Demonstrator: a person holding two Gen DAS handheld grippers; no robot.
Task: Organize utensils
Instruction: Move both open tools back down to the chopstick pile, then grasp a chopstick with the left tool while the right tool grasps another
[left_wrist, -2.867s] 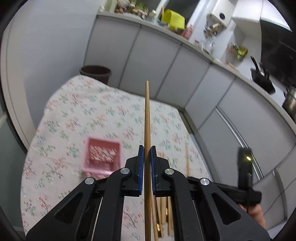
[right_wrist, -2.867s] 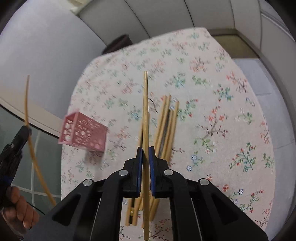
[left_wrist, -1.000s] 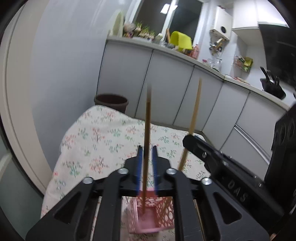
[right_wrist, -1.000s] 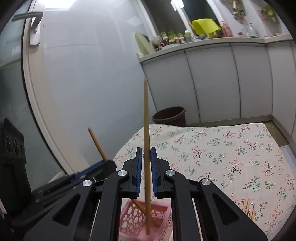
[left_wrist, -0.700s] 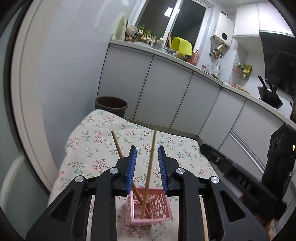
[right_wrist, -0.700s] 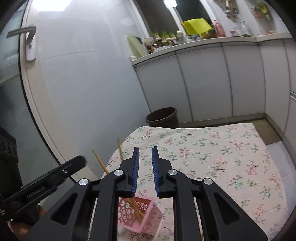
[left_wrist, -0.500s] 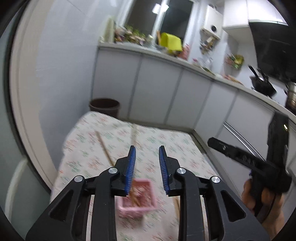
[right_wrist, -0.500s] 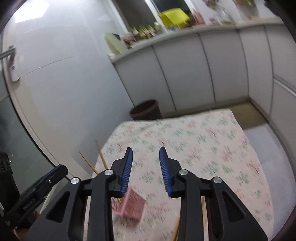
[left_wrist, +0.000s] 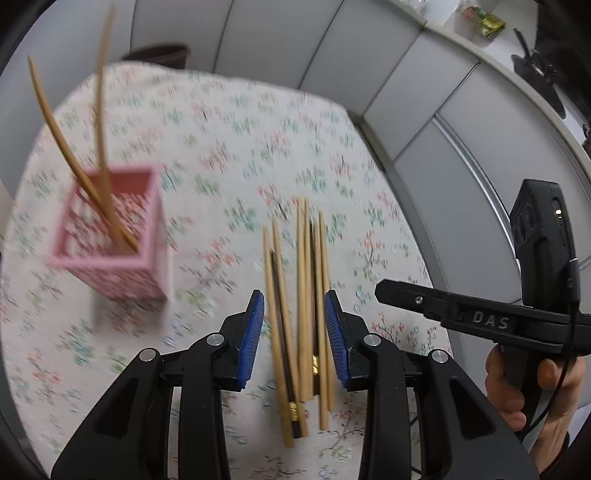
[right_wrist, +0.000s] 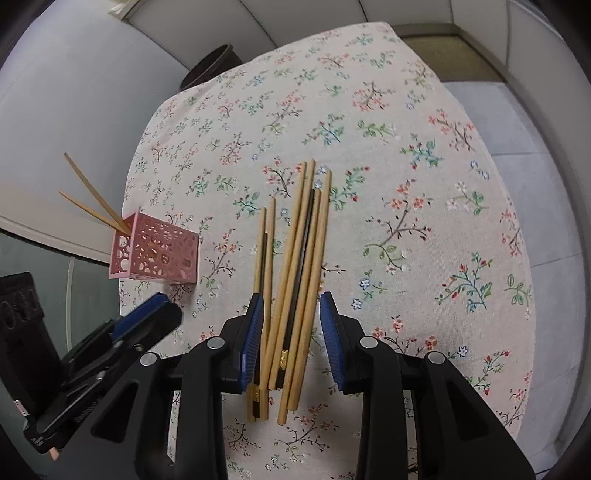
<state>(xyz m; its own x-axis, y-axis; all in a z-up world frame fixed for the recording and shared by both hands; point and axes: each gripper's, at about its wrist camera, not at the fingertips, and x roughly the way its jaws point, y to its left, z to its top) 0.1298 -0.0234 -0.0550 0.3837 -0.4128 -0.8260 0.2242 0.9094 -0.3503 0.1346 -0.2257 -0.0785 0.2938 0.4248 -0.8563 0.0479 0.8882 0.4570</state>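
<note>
Right wrist view is showing both chopsticks (right_wrist: 94, 203) now leaning in the pink basket (right_wrist: 159, 254) at nine o'clock; the left gripper (left_wrist: 294, 328) and right gripper (right_wrist: 291, 328), both wide and empty, are returning over the remaining pile (right_wrist: 295, 266).

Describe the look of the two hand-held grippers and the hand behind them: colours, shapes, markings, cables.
Each hand-held gripper is black plastic: the left hand-held gripper and right hand-held gripper have angular linkage arms with silver rivets and ribbed blue pads. Seen side-on, the right one has a pistol-style handle lettered "DAS", a small lit indicator and a thin black cable. The bare hand shows no sleeve.
</note>
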